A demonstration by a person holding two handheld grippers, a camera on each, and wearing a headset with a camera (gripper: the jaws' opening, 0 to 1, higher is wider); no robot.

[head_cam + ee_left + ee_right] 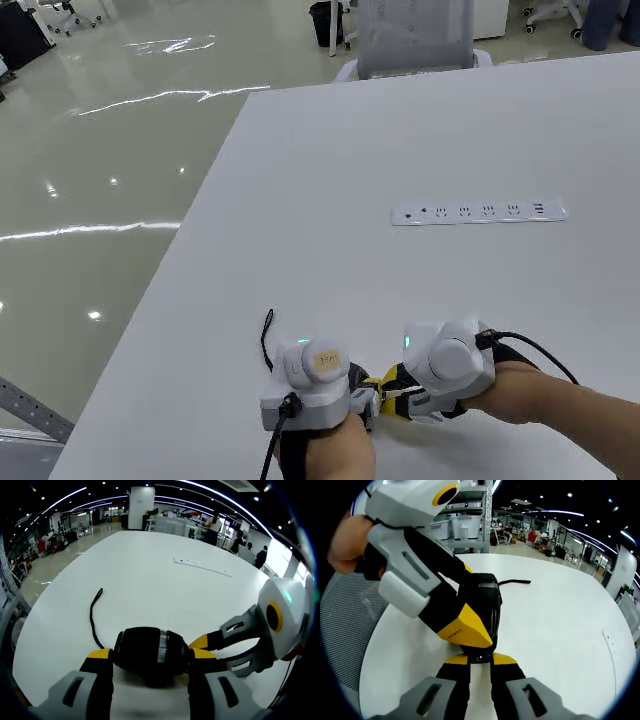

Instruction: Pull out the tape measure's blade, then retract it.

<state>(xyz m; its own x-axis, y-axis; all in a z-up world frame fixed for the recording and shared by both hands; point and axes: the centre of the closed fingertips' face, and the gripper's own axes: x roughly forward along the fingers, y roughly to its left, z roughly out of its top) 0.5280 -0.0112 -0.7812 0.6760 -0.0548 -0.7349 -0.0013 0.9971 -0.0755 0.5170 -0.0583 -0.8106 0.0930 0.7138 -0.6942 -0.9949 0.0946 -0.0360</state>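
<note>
1. At 6 o'clock the left tool (150, 656) clamps a black tape measure (145, 647).
2. The right tool (202, 655) reaches in from 4 o'clock, its tips touching the case.
3. On the white table (150, 565), a black cord (94, 611) lies at 9 o'clock and a power strip (202, 566) at 1 o'clock.

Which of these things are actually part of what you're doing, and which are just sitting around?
In the job:
the tape measure
the left gripper, clamped on its case
the right gripper, pinching at its front edge

Lying about:
the power strip
the chair past the table
</note>
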